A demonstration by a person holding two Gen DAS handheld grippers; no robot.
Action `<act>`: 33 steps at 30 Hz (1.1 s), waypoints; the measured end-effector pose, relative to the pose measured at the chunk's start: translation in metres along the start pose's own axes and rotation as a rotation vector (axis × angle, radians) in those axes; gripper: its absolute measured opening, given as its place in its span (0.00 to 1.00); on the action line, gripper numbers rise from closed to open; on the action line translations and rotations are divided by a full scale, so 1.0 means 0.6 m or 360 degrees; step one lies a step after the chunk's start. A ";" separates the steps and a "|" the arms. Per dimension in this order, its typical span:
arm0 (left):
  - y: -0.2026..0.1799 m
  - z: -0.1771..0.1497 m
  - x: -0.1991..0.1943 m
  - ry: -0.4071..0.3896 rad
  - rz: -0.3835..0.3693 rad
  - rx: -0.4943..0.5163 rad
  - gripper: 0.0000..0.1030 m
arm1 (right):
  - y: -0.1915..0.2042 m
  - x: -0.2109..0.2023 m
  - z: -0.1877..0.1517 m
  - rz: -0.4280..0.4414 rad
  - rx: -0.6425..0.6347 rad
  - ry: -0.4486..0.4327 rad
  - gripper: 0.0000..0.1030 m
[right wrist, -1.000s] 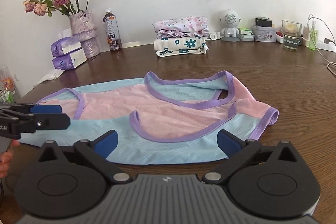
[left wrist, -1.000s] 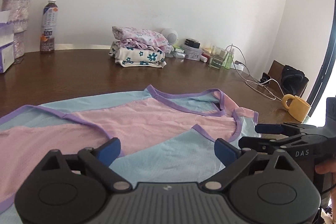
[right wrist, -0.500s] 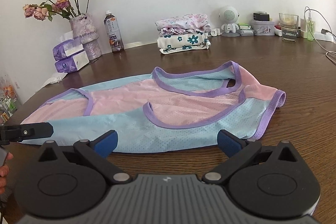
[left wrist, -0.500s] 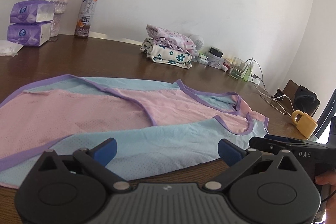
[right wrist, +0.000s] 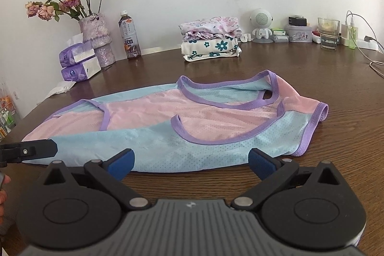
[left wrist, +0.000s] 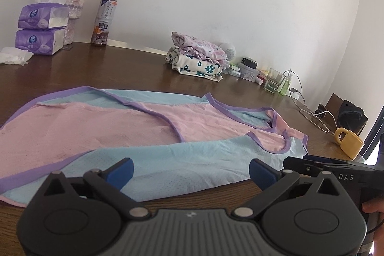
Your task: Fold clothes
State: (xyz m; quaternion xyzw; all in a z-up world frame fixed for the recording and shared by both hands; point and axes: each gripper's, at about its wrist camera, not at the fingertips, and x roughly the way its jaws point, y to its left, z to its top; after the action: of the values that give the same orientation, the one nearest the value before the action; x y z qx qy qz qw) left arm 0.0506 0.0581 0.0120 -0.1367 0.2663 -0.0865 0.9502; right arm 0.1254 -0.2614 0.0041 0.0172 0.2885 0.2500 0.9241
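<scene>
A pink, blue and purple-trimmed tank top (right wrist: 192,126) is lying flat on the brown table (right wrist: 324,88), its long axis running left-right, neck and armholes pointing right. The left gripper (left wrist: 189,167) and right gripper (right wrist: 190,160) are hovering at its near edge, both spread wide, gripping nothing. Folded clothes (right wrist: 211,40) are sitting beyond.

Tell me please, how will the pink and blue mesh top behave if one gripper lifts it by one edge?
The mesh top looks thin and perforated, so it is probably light and floppy. It lies flat in soft layers, so it would likely drape and unfold.
</scene>
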 end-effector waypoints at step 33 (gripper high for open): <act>0.055 0.032 -0.036 -0.0045 0.0074 -0.0034 1.00 | 0.046 0.005 0.053 -0.0002 -0.0055 0.0002 1.00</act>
State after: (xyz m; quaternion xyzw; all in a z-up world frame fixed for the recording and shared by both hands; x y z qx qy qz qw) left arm 0.0454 0.0985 0.0279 -0.1418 0.2567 -0.0596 0.9542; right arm 0.1322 -0.2320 0.0339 0.0009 0.2846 0.2545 0.9242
